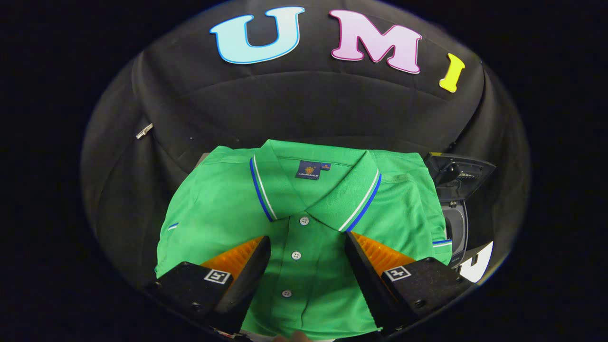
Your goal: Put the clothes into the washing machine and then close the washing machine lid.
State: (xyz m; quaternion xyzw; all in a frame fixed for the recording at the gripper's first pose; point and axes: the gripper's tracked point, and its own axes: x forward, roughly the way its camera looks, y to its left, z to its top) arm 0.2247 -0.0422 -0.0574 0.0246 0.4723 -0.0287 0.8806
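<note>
A small metal clip (pixel 144 130) hangs on the black cloth wall at the left. The folded green polo shirt (pixel 218 209) lies spread directly beneath the tool (pixel 308 247), whose fingers stand wide apart, straddling the button placket without gripping it. Right of the shirt, the washing machine (pixel 457 223) stands with its lid (pixel 460 173) raised, partly hidden behind the sleeve.

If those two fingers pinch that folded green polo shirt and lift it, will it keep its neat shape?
Probably not. The green polo shirt is soft knit cloth, so it will likely sag and unfold around the open gripper. It looks light. The buttoned placket between the fingers may bunch up, giving a fair grip.
</note>
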